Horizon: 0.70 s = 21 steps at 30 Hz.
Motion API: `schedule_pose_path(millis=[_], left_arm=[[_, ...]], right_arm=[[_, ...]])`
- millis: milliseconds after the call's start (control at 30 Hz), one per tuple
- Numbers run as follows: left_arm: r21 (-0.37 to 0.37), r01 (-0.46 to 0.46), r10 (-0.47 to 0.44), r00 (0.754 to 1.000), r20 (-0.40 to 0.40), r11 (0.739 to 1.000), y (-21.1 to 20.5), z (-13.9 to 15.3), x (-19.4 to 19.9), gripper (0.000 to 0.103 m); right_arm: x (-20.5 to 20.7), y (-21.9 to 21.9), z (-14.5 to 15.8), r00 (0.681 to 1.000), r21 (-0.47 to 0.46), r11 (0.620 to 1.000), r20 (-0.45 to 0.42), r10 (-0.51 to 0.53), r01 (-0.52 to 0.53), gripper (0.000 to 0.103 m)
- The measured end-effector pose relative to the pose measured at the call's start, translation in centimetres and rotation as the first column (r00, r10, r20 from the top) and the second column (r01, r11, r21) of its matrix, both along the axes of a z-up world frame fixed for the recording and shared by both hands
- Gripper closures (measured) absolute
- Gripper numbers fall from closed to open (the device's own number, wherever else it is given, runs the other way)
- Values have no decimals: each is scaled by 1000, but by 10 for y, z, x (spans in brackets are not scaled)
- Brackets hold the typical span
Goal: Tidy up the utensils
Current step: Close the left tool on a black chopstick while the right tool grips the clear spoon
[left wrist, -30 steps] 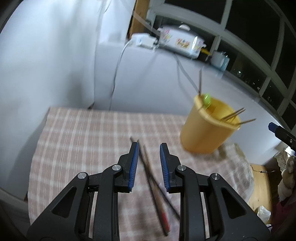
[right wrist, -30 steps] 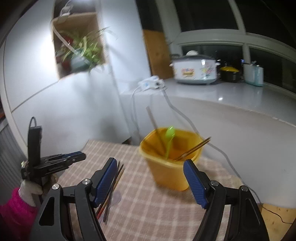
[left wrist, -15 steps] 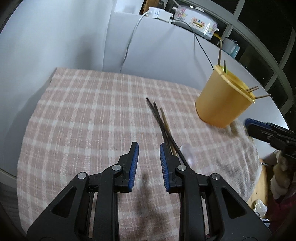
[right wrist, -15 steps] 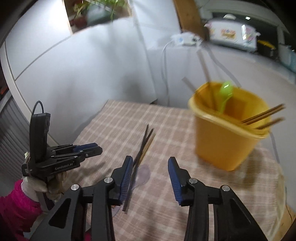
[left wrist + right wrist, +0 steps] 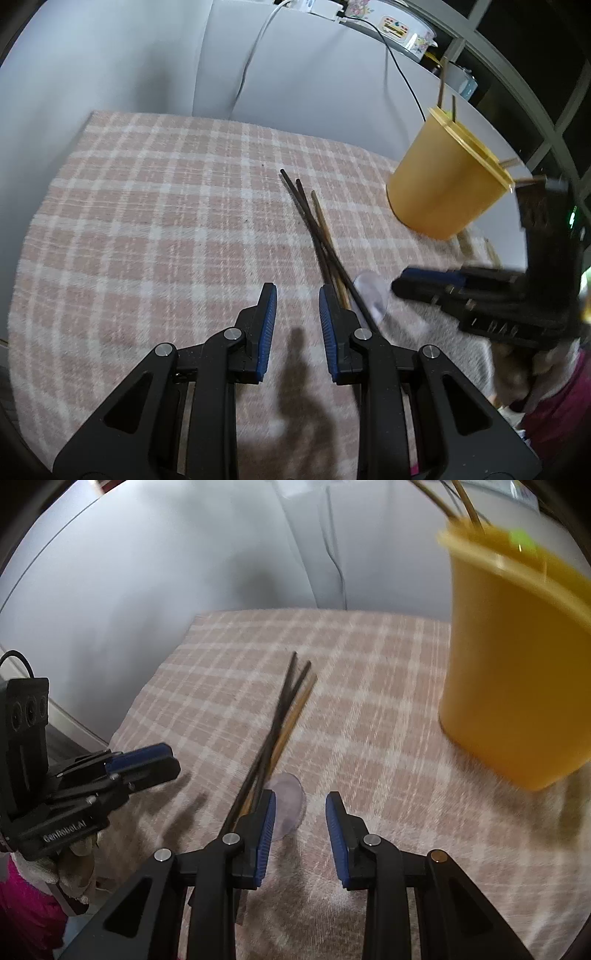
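1. Left gripper (image 5: 294, 308) – jaws parted with a gap between the blue pads, nothing in them. It hovers over the checked cloth (image 5: 155, 229), just left of the chopsticks (image 5: 314, 225).
2. Right gripper (image 5: 300, 818) – jaws parted too, empty. It sits low over the cloth (image 5: 369, 709), with the near ends of the chopsticks (image 5: 284, 709) running under its left finger.
3. Chopsticks: a loose bundle lying flat on the cloth, two dark and at least one tan, far tips fanned apart, near ends crossing.
4. A clear spoon (image 5: 286, 805) lies on the cloth, touching the bundle's near end; in the right wrist view its bowl is partly between the right gripper's fingers. In the left wrist view the spoon (image 5: 371, 295) is between the bundle and the right gripper (image 5: 413, 286).
5. Yellow cup (image 5: 443, 188) stands upright on the cloth at the far right, well apart from the bundle. More chopsticks stick out of its rim.
6. Right wrist view: cup (image 5: 517, 686) is blurred; a green utensil (image 5: 521, 542) shows at its rim – type unclear.
7. Background: white counter with a rice cooker (image 5: 402, 27) and a cable (image 5: 402, 74) trailing down.
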State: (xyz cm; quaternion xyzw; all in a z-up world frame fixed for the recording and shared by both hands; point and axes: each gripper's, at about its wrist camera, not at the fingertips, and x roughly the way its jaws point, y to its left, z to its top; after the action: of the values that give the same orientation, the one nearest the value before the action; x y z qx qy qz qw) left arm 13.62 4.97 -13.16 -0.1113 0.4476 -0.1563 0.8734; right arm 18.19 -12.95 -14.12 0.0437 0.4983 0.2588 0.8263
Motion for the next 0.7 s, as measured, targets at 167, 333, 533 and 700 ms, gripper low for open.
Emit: schedule_pose_path(millis=[167,333,533,700], left_arm=[[-49,-37,35,999,-32,998,-3,0,32,80],[-134,-94,79,990,-114,987,-6,-8,72,80],[-108,-105,86,982,-168,989,-22,-22,104,80],[-77,-112,96,976,-194,991,-32,-34,122,80]], right_arm=[[5,-3,-13,999,69,997,-43,-15,18,74],[6,-2,-16,999,83,996,-48,-20,24,73],[7,-1,-16,999,83,996,-46,-20,23,72],[6,1,-15,999,81,997,-50,-12,16,72]])
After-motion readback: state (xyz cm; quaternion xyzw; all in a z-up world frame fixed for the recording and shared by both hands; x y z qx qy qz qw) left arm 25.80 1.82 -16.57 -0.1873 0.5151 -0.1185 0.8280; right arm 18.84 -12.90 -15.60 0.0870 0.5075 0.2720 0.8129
